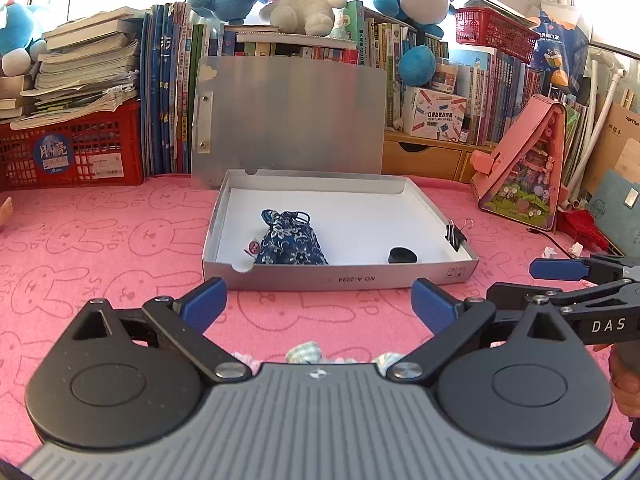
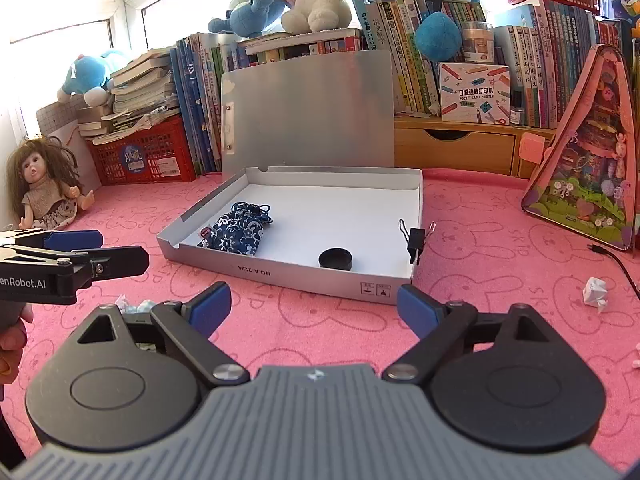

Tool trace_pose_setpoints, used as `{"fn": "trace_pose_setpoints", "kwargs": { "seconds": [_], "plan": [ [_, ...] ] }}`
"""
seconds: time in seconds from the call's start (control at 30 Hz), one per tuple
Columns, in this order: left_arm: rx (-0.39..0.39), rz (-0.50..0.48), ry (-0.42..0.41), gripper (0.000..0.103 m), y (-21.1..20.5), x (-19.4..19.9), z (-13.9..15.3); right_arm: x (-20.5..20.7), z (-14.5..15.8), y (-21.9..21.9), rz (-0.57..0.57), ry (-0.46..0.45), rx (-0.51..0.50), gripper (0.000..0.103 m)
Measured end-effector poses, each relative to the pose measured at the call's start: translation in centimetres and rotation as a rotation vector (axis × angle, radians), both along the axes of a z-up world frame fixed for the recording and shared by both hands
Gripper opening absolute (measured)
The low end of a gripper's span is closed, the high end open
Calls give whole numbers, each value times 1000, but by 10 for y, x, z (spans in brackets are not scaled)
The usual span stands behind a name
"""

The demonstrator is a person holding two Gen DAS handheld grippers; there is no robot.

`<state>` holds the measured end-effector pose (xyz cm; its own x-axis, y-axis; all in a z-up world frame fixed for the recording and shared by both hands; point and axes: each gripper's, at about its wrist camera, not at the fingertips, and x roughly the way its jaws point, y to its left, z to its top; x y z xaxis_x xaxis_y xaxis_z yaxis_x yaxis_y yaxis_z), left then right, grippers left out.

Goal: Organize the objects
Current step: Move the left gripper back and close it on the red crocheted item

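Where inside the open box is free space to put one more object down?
The white floor of the box is bare in the middle, between the blue floral pouch and the black round lid, and along the back wall. The front corners are crowded: pouch on one side, lid and binder clip on the other.

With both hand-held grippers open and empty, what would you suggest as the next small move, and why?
Probably lower the left hand-held gripper onto the checked cloth bundle just beneath it: it lies on the pink mat, outside the open box, while the floral pouch and black cap are already inside.
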<state>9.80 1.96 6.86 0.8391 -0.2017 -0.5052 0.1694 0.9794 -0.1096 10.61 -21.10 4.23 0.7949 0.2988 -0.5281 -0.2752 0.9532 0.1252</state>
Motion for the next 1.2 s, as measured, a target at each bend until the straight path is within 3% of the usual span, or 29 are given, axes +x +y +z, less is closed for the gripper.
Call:
{"fn": "trace_pose_setpoints", "kwargs": {
  "seconds": [0.37, 0.57, 1.03, 1.2],
  "plan": [
    [-39, 99, 22, 101, 16, -71, -25, -69, -18, 16, 12, -91, -128, 100],
    [-2, 120, 4, 103, 12, -101, -38, -86, -33, 26, 3, -106, -185, 103],
    [31, 141, 68, 103, 6, -109, -66, -93, -57, 42, 14, -73, -199, 103],
    [34, 150, 90, 103, 6, -104, -73, -90, -59, 37, 1, -56, -159, 103]
  ]
}}
